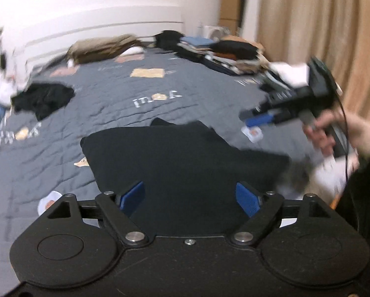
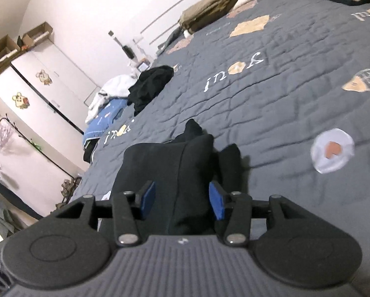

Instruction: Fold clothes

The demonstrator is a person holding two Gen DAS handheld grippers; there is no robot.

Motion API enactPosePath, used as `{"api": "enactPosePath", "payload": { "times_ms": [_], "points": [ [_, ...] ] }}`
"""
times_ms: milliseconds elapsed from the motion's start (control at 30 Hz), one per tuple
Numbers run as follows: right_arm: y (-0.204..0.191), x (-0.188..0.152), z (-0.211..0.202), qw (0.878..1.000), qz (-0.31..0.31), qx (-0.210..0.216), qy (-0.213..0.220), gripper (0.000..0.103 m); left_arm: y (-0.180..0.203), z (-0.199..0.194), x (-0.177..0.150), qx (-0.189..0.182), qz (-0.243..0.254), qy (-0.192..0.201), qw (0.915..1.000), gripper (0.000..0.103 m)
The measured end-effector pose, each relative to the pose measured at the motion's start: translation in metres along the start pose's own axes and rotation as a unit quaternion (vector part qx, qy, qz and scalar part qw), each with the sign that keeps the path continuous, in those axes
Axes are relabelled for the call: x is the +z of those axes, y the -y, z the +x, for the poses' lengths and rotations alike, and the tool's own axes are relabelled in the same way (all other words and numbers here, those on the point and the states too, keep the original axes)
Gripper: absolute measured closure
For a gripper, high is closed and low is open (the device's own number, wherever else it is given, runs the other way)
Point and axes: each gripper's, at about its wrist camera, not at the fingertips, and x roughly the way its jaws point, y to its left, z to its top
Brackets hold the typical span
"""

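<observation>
Both tongs, the left gripper (image 1: 190, 199) spread wide and the right gripper (image 2: 182, 201) parted more narrowly, are held empty above a folded black garment (image 1: 180, 163) laid on the grey quilt (image 1: 125, 113); stacked clothes (image 1: 224, 54) are seen beyond.

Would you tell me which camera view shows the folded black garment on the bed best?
The left wrist view: the folded black garment shows its whole outline on the grey quilt. The right wrist view sees it end-on, foreshortened and partly behind the right gripper.
</observation>
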Motion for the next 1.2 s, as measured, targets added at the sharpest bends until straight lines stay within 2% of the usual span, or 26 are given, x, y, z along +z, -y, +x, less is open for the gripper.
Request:
{"api": "enactPosePath", "payload": {
  "times_ms": [100,300,500,700,767,800,867,900,933,1000,1067,1133,1200],
  "points": [
    [0.001,0.014,0.019,1.000,0.005,-0.008,-0.004,0.052,-0.028,0.035,0.013,0.001,-0.052,0.004,0.9986,0.022],
    [0.010,0.043,0.060,0.999,-0.018,-0.037,-0.036,0.049,-0.065,0.076,0.034,-0.012,-0.116,0.006,0.9932,0.022],
    [0.019,0.052,0.102,0.995,-0.038,-0.048,-0.076,0.048,-0.098,0.113,0.035,0.009,-0.150,-0.010,0.9886,0.021],
    [0.028,0.048,0.110,0.997,0.007,0.008,-0.071,0.048,-0.119,0.131,0.028,0.015,-0.165,-0.022,0.9859,0.017],
    [0.023,0.045,0.108,0.998,-0.002,0.017,-0.066,0.049,-0.123,0.136,0.026,0.018,-0.170,-0.023,0.9850,0.016],
    [0.020,0.044,0.106,0.998,-0.010,0.021,-0.058,0.052,-0.125,0.137,0.024,0.020,-0.171,-0.024,0.9848,0.016],
    [0.016,0.044,0.103,0.998,-0.017,0.036,-0.046,0.067,-0.129,0.140,0.021,0.024,-0.178,-0.025,0.9834,0.016],
    [0.016,0.046,0.100,0.998,-0.011,0.049,-0.038,0.083,-0.130,0.141,0.020,0.025,-0.183,-0.025,0.9825,0.015],
    [0.015,0.048,0.098,0.998,-0.004,0.062,-0.030,0.092,-0.132,0.142,0.020,0.027,-0.187,-0.024,0.9817,0.015],
    [0.014,0.052,0.092,0.996,0.005,0.088,-0.010,0.093,-0.135,0.141,0.020,0.030,-0.199,-0.020,0.9794,0.015],
    [0.012,0.057,0.082,0.994,-0.001,0.104,0.016,0.094,-0.135,0.137,0.019,0.019,-0.209,-0.010,0.9776,0.019],
    [0.011,0.060,0.078,0.995,-0.015,0.098,0.032,0.094,-0.132,0.135,0.017,0.013,-0.202,-0.006,0.9792,0.046],
    [0.018,0.058,0.086,0.997,-0.019,0.071,0.017,0.094,-0.131,0.137,0.015,0.022,-0.197,-0.011,0.9801,0.055]
  ]
}}
